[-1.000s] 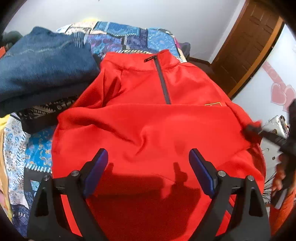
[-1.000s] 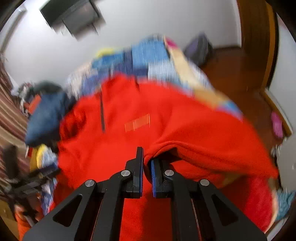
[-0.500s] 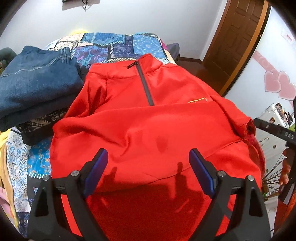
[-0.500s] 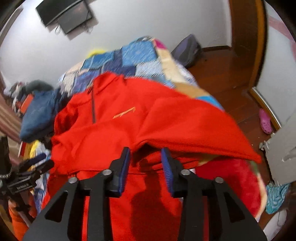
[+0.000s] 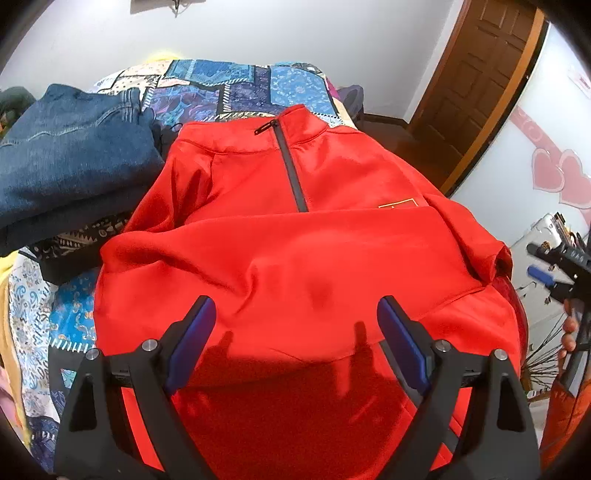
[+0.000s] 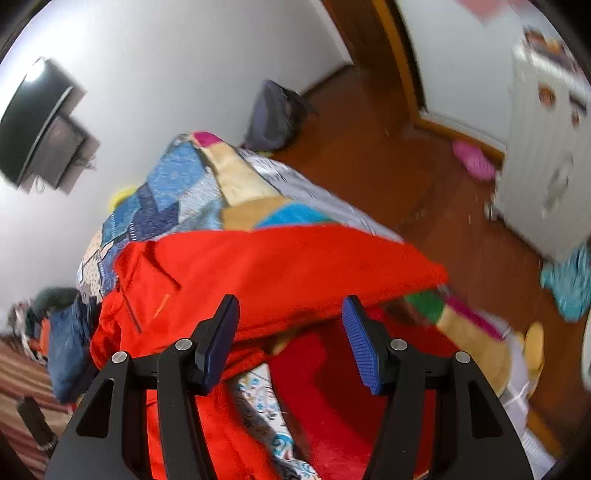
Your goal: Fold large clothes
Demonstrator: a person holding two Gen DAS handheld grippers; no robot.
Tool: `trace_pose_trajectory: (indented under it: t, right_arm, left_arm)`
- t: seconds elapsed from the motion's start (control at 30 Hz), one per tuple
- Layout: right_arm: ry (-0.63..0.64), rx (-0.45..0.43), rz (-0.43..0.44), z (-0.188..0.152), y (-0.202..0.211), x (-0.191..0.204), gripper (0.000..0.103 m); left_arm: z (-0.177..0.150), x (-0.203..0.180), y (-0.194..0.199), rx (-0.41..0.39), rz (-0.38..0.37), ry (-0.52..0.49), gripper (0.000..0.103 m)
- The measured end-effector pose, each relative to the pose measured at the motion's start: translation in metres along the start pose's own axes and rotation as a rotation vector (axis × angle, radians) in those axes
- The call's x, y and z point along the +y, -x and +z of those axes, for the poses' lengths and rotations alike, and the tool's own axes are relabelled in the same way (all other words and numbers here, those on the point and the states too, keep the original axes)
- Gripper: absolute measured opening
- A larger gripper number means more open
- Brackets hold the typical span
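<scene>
The red pullover point(image 5: 295, 258) fills mid-frame on the bed point(image 5: 229, 85). The left tool point(image 5: 295, 325) hovers released above it; the right tool point(image 6: 290, 325) — jaws just opening — grasps nothing.

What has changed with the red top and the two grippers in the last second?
The right gripper has just been opening: it let go of the red top and pulled back, leaving the sleeve folded across the front. The left gripper stayed open above the top.

White walls point(image 5: 280, 33), brown panelled door point(image 5: 476, 77), wooden floor point(image 6: 413, 177), wall-mounted screen point(image 6: 40, 122), patchwork bedspread point(image 5: 236, 85).
</scene>
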State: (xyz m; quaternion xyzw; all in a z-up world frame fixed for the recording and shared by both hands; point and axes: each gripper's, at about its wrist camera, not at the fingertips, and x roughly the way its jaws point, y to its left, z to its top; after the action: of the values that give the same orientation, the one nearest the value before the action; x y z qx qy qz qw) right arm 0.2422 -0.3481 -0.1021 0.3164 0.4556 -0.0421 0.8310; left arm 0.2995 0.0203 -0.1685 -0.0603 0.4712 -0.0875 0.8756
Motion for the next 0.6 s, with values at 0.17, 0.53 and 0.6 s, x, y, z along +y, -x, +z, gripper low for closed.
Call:
trace_pose_trajectory:
  t: [0.17,0.53,0.6]
  right_arm:
    - [-0.166,0.121,0.062,0.005,-0.033,-0.03,0.054]
    - [-0.208,0.058,-0.014,0.033,-0.063,-0.04,0.038]
    - [-0.192,0.055,-0.027,0.036,-0.065,-0.035,0.012]
  left_arm:
    - [-0.001,0.004,-0.009,0.026,0.003,0.018,0.089]
    - [0.002,0.005,-0.01,0.019,0.013,0.02,0.089]
    - [0.001,0.006,-0.008,0.014,0.017,0.019,0.089]
